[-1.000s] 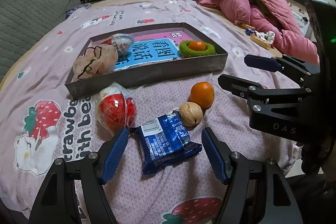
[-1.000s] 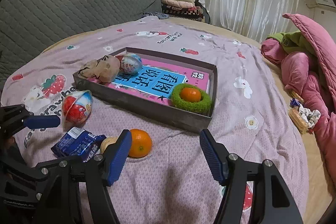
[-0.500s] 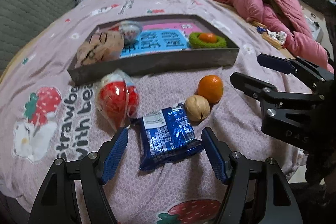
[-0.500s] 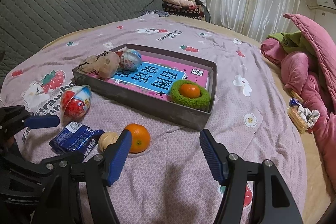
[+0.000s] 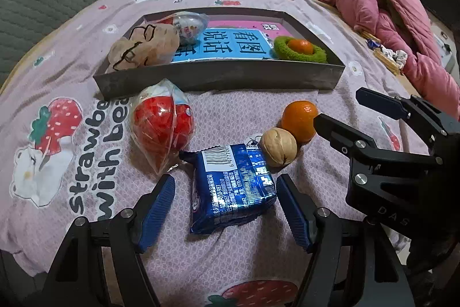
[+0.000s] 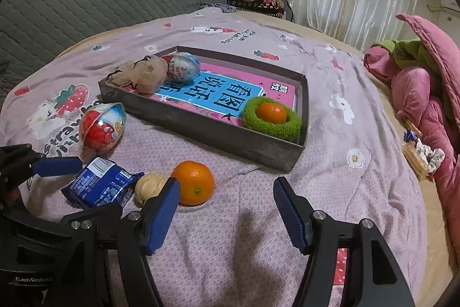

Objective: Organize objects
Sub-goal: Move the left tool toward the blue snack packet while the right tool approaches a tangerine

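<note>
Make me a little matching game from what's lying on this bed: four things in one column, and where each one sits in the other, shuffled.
Things:
1. blue snack packet
2. walnut
3. small orange in the green ring
4. red toy egg in a clear wrapper

Places:
A. inside the grey tray, at its right end
B. on the bedspread just in front of the tray's left corner
C. between the open fingers of the left gripper, not gripped
D. touching the loose orange on the bedspread

Pairs: 1-C, 2-D, 3-A, 4-B
</note>
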Available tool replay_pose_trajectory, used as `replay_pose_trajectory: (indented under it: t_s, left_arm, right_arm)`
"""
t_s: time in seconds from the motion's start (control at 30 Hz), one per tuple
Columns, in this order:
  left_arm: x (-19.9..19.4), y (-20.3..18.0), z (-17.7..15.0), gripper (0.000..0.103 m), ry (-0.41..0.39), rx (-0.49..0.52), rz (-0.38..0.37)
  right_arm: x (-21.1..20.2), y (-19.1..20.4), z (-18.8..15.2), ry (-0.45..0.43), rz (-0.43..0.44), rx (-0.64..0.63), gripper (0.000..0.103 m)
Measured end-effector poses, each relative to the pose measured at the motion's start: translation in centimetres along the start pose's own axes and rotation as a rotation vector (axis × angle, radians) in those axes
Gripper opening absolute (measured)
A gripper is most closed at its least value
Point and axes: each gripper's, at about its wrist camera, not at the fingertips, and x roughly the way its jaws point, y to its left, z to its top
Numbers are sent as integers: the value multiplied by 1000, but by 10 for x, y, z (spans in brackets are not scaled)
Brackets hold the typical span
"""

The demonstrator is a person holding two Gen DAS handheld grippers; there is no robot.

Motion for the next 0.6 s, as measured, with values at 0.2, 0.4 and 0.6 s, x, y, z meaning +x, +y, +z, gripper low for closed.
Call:
replay_pose_trajectory:
  t_s: [0.2,0.4,0.6]
  left_arm:
    - [2,0,-1,79,-4,8,39]
    - [6,7,0,80,3,-6,40]
    - [8,15,1,80,11,-27,25]
  right_arm:
    - [5,1,-1,18,7,0,66]
    - [9,4,1,21,12,-3,66]
    - [12,6,4,25,24,-5,66]
